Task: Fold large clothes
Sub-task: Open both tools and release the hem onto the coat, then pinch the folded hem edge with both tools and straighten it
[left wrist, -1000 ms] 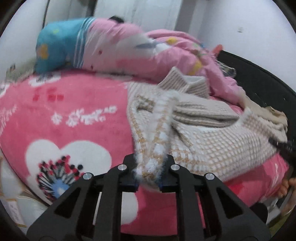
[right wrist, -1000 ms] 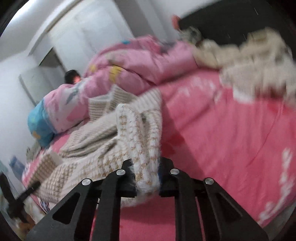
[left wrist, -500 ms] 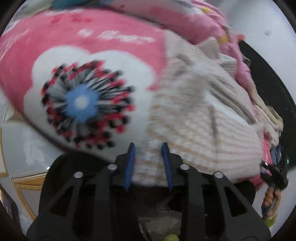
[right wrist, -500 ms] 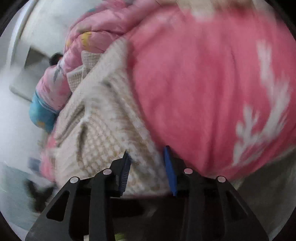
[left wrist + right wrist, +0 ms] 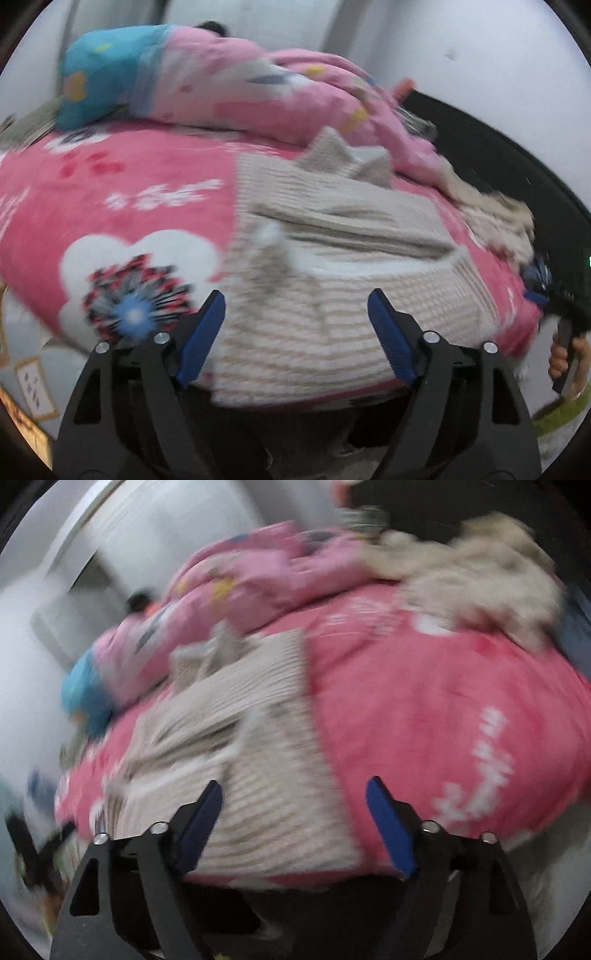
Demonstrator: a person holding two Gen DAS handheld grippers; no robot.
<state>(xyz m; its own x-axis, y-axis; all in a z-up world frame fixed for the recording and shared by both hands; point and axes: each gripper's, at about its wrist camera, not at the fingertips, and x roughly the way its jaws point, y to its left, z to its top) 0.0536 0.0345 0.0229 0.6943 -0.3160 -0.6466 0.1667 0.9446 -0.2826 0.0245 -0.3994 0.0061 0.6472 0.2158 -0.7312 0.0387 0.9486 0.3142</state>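
Note:
A beige checked knit garment [image 5: 332, 266] lies partly folded on the pink blanket [image 5: 110, 192], its near hem at the bed's front edge. It also shows in the right wrist view [image 5: 236, 760], blurred. My left gripper [image 5: 295, 332] is open and empty, its blue-padded jaws spread wide just in front of the hem. My right gripper [image 5: 293, 819] is open and empty too, in front of the garment's right part. The right gripper and the hand holding it [image 5: 565, 347] show at the right edge of the left wrist view.
A pink and blue quilt [image 5: 221, 85] is bunched at the back of the bed. A second beige fluffy garment [image 5: 472, 568] lies at the far right near the black headboard [image 5: 517, 177]. Tiled floor [image 5: 26, 369] lies below the bed's front edge.
Both grippers held the garment's hem a second ago; they carried it down to the bed's front edge, let go and now stand wide open and drawn back.

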